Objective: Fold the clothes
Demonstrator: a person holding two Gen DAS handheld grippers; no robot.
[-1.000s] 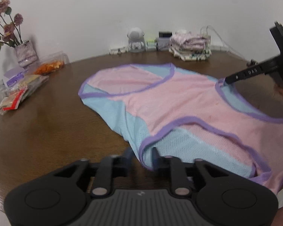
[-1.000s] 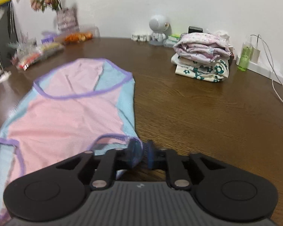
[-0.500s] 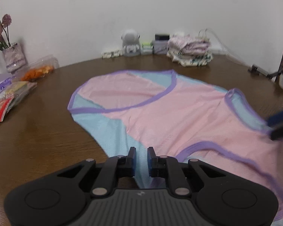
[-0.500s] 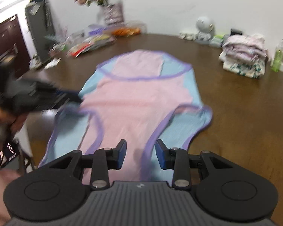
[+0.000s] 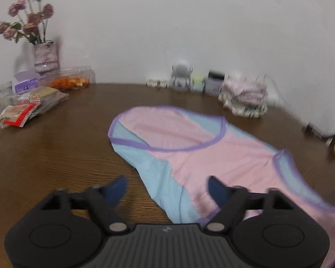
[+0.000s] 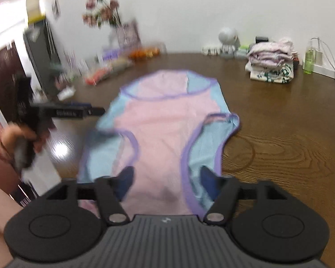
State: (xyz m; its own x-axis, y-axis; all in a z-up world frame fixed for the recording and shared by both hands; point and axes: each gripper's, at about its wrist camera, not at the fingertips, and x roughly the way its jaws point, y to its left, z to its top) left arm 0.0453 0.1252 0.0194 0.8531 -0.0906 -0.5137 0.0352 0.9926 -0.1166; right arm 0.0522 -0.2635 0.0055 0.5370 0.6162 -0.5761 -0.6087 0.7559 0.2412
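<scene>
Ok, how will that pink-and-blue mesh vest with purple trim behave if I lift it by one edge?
The pink-and-blue mesh vest with purple trim lies flat with rumpled edges, so it's probably floppy and will drape. It looks thin, likely light. It may slide easily on the smooth wooden table.

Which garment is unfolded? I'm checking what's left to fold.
The pink and blue top with purple trim, spread flat on the table; the others sit folded in a stack near the wall.

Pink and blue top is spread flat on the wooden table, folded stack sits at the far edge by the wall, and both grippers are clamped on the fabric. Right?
Not quite. The top, table and folded stack are as you say, but neither gripper grips: left gripper and right gripper jaws are opening, pads clear of the fabric, per both wrist views.
</scene>
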